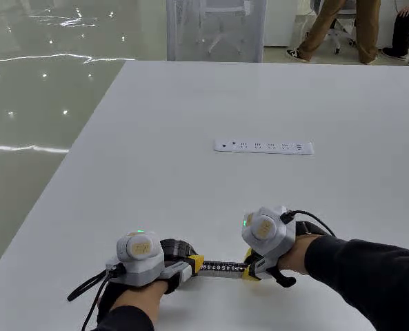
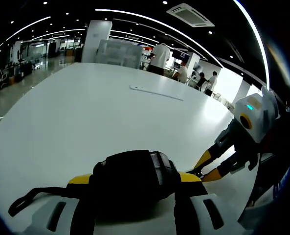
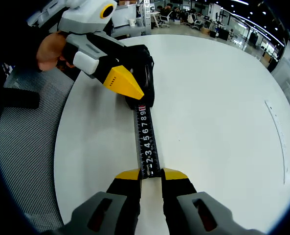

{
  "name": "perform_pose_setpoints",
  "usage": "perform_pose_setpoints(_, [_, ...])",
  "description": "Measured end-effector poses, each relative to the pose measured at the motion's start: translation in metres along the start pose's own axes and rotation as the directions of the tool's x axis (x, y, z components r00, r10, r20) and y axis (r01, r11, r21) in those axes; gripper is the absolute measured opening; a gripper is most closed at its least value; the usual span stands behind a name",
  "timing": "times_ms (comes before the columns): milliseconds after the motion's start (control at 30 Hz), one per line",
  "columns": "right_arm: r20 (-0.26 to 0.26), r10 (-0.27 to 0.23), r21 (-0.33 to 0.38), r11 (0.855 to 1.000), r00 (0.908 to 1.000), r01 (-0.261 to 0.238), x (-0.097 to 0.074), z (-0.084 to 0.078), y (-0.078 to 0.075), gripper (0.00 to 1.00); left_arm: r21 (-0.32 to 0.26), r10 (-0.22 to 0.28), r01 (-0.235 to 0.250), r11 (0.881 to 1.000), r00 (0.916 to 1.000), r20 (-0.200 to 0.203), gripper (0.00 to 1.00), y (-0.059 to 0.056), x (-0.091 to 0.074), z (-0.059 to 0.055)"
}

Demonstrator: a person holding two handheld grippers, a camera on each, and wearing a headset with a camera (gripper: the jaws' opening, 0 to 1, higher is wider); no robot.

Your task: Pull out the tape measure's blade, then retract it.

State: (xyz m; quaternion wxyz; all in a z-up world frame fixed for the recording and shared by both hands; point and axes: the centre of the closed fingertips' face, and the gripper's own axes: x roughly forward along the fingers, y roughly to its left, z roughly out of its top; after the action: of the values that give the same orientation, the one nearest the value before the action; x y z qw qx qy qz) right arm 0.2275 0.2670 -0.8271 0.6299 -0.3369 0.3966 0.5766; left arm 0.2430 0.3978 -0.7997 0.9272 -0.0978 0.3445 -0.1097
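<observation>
My left gripper (image 2: pixel 135 200) is clamped around the black tape measure case (image 2: pixel 135 171), which sits low on the white table (image 1: pixel 259 103) near its front edge. My right gripper (image 3: pixel 150 175) pinches the tip of the blade (image 3: pixel 145 142), and a short stretch spans the 2 claws. My worry is that if the right jaws slip, the blade whips back. Pulling off-line could also twist the case loose.

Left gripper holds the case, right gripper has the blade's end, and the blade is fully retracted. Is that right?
No. The blade is pulled out, not retracted: the right gripper view shows a numbered stretch running from the case in the left gripper to the right gripper, shut on its end.
</observation>
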Motion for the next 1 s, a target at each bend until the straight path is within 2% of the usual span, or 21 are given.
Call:
perform_pose_setpoints(333, [0.011, 0.011, 0.010, 1.000, 0.9999, -0.012, 0.005, 0.008, 0.000, 0.12, -0.003, -0.002, 0.002, 1.000, 1.0000, -0.002, 0.61, 0.000, 0.000, 0.000])
perform_pose_setpoints(667, [0.046, 0.009, 0.040, 0.999, 0.9989, -0.011, 0.009, 0.019, 0.002, 0.12, -0.005, -0.002, 0.002, 1.000, 1.0000, 0.000, 0.61, 0.000, 0.000, 0.000])
perform_pose_setpoints(933, [0.073, 0.011, 0.034, 0.999, 0.9973, -0.013, 0.015, 0.028, 0.004, 0.12, -0.008, -0.006, 0.006, 1.000, 1.0000, 0.001, 0.61, 0.000, 0.000, 0.000])
perform_pose_setpoints(1000, [0.075, 0.009, 0.054, 0.998, 0.9972, -0.013, 0.015, 0.030, 0.003, 0.12, -0.008, -0.005, 0.005, 1.000, 1.0000, 0.001, 0.61, 0.000, 0.000, 0.000])
